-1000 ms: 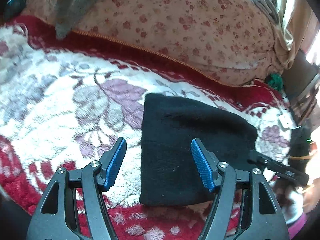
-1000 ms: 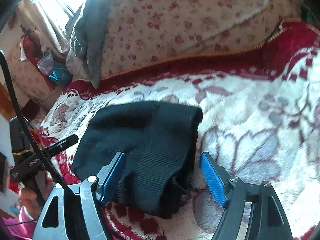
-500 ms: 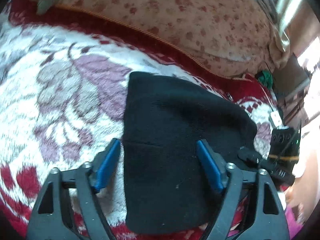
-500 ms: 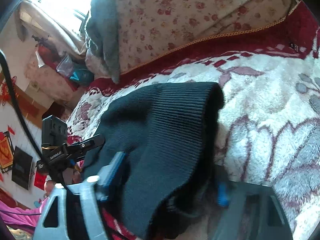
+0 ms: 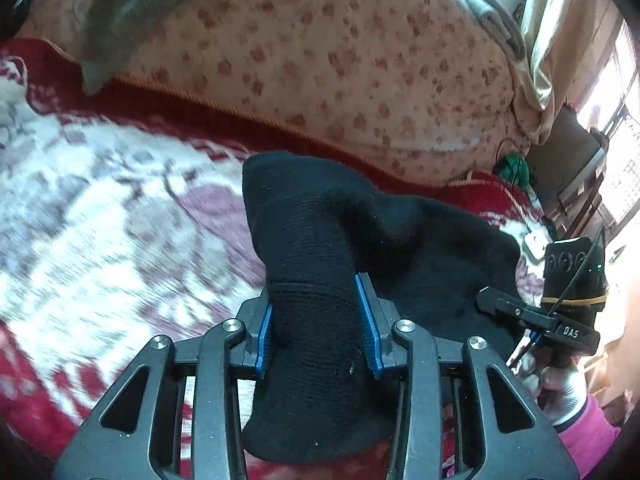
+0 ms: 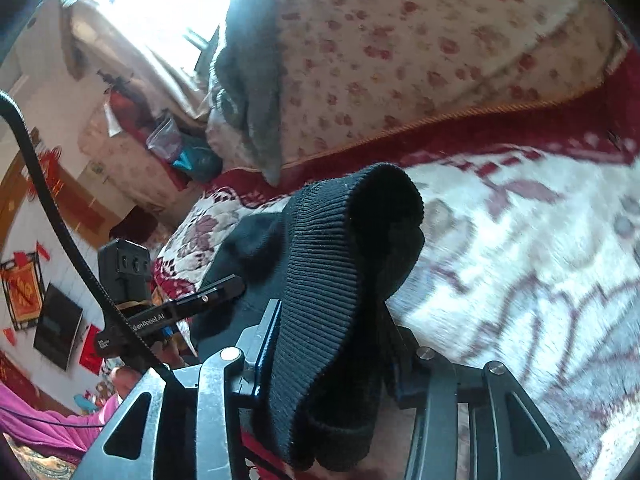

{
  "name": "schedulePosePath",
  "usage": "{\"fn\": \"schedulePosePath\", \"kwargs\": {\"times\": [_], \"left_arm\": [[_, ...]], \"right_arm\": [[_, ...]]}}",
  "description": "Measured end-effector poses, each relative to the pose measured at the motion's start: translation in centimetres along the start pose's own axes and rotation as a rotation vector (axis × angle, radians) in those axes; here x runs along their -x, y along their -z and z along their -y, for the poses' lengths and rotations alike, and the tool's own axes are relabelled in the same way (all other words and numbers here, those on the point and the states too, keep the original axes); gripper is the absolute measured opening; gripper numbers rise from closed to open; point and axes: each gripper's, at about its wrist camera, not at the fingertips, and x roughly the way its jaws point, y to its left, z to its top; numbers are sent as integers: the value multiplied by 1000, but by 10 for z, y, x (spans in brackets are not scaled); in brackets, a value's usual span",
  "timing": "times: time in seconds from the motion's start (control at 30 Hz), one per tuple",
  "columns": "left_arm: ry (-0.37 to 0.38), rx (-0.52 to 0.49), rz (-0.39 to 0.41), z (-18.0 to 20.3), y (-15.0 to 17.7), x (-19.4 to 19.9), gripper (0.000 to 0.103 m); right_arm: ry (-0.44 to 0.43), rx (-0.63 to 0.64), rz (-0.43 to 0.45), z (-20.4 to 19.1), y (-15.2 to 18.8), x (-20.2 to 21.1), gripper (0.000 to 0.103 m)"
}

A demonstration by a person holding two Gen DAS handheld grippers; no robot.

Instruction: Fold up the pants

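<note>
The left gripper (image 5: 318,320) and the right gripper (image 6: 332,344) have just been closing and each now pinches a near corner of the black pants (image 5: 420,248), bunched up off the red-and-white floral blanket (image 5: 100,208) near its near edge, before a flowered quilt (image 5: 320,60).

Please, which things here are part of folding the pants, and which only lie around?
Part of the job: black pants, left hand-held gripper, right hand-held gripper.
Lying around: floral quilt, grey garment, red-and-white blanket.
</note>
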Motion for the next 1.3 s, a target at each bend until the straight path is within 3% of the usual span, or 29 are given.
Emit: {"fn": "schedulePosePath", "kwargs": {"times": [0.17, 0.33, 0.53, 0.77, 0.8, 0.97, 1.03, 1.3], "left_arm": [[-65, -18, 72, -28, -23, 42, 35], [-121, 28, 103, -71, -33, 71, 35], [-189, 131, 83, -131, -22, 82, 35], [-242, 221, 34, -183, -3, 67, 36], [-238, 221, 35, -185, -1, 65, 37], [-304, 177, 47, -177, 2, 65, 65], [-327, 173, 46, -174, 2, 66, 65], [-463, 182, 95, -153, 7, 85, 65]], "right_arm": [[-57, 42, -14, -35, -18, -31, 42], [-103, 74, -35, -72, -30, -74, 42], [-131, 82, -106, -100, -31, -139, 42], [-86, 66, -191, -112, -17, -204, 42], [-68, 68, -194, -111, -15, -208, 42], [-3, 37, -209, -97, -11, -212, 49], [27, 16, -203, -93, -14, -205, 57], [71, 63, -108, -106, -29, -157, 58]]}}
